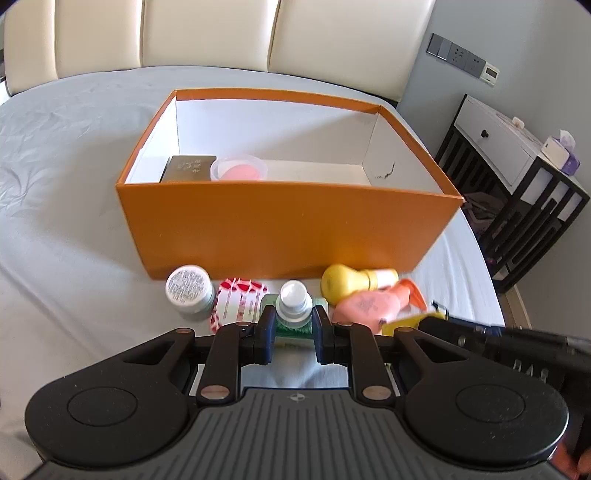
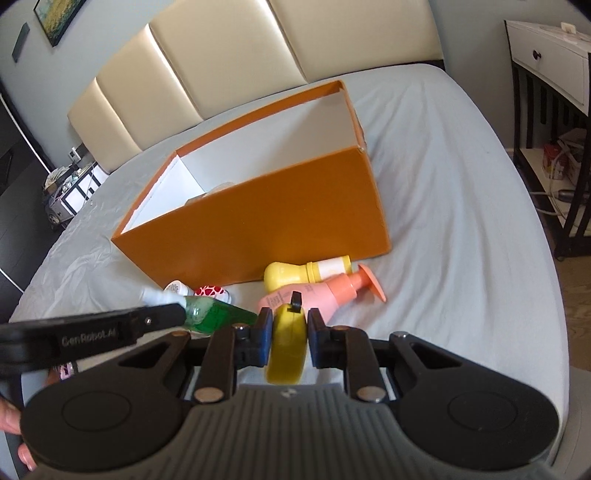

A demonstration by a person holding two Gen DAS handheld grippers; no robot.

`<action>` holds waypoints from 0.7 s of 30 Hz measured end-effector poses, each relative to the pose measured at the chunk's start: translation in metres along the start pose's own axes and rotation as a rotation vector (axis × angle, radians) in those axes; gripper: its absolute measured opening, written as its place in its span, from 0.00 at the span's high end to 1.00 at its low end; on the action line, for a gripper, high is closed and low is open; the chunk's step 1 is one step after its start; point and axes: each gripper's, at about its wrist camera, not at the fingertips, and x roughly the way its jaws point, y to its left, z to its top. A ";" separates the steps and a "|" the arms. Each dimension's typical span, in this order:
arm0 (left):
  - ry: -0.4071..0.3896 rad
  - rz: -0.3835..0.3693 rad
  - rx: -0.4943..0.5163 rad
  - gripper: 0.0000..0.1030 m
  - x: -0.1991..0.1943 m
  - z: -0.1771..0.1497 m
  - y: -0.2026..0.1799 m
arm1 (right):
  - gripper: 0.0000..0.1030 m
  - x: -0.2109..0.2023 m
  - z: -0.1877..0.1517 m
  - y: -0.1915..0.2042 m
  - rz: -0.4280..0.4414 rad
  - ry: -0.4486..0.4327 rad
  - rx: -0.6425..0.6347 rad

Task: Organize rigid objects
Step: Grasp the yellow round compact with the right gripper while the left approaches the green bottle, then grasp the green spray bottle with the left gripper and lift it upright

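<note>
An orange box [image 1: 280, 236] with a white inside stands on the bed; it also shows in the right wrist view [image 2: 280, 206]. It holds a grey tin [image 1: 188, 168] and a clear cup with a pink item [image 1: 240, 168]. My left gripper [image 1: 294, 323] is shut on a green bottle with a white cap [image 1: 293, 299], which also shows in the right wrist view [image 2: 214, 314]. My right gripper [image 2: 290, 328] is shut on a yellow round case [image 2: 286, 347]. A pink pump bottle [image 2: 317, 293], a yellow bottle [image 2: 295, 275], a silver jar [image 1: 189, 290] and a red-patterned pack [image 1: 238, 301] lie before the box.
The grey bed sheet [image 1: 66, 184] extends left of the box and to its right [image 2: 461, 221]. A cream padded headboard [image 1: 207, 33] stands behind. A black and white bedside table [image 1: 517, 173] stands off the bed's right edge.
</note>
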 end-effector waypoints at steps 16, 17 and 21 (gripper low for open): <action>-0.023 -0.007 0.001 0.31 0.017 -0.004 0.001 | 0.82 0.037 -0.019 -0.010 -0.059 0.137 0.006; -0.019 -0.011 0.004 0.30 0.018 -0.006 0.000 | 0.82 0.038 -0.019 -0.011 -0.059 0.145 0.017; -0.025 -0.005 0.042 0.23 0.025 -0.012 -0.006 | 0.82 0.040 -0.020 -0.013 -0.056 0.147 0.023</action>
